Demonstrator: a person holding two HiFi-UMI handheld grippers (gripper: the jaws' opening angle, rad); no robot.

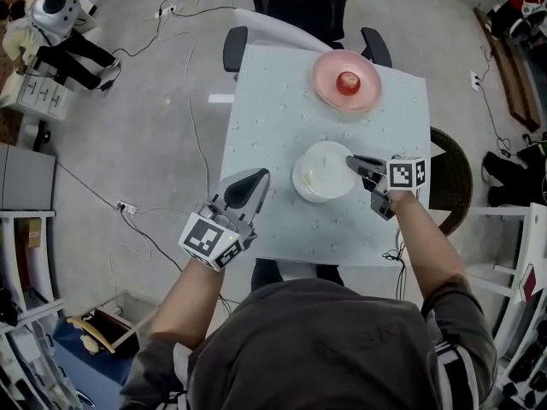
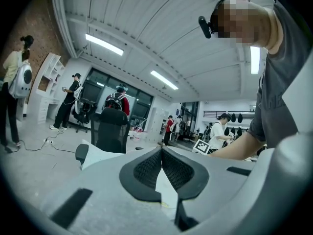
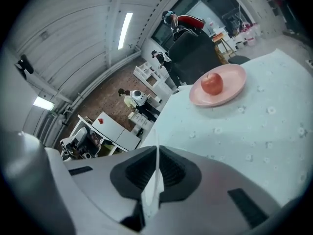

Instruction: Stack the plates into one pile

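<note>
A white plate [image 1: 321, 174] lies near the middle of the pale table [image 1: 265, 126]. My right gripper [image 1: 351, 161] is shut on its right rim; in the right gripper view the thin white plate edge [image 3: 157, 176] sits pinched between the jaws of the right gripper [image 3: 157, 149]. A pink plate [image 1: 326, 90] carrying a red apple [image 1: 347, 82] stands at the far right of the table, and the pink plate [image 3: 234, 88] with the apple [image 3: 212, 83] shows ahead in the right gripper view. My left gripper [image 1: 260, 176] hovers at the table's left edge, shut with nothing in it; the left gripper [image 2: 161, 150] has its tips touching.
A black office chair [image 1: 299, 2] stands at the table's far side. A dark round wicker stool [image 1: 453, 178] sits right of the table. Cables and a power strip [image 1: 128, 207] lie on the floor to the left. Several people stand in the background.
</note>
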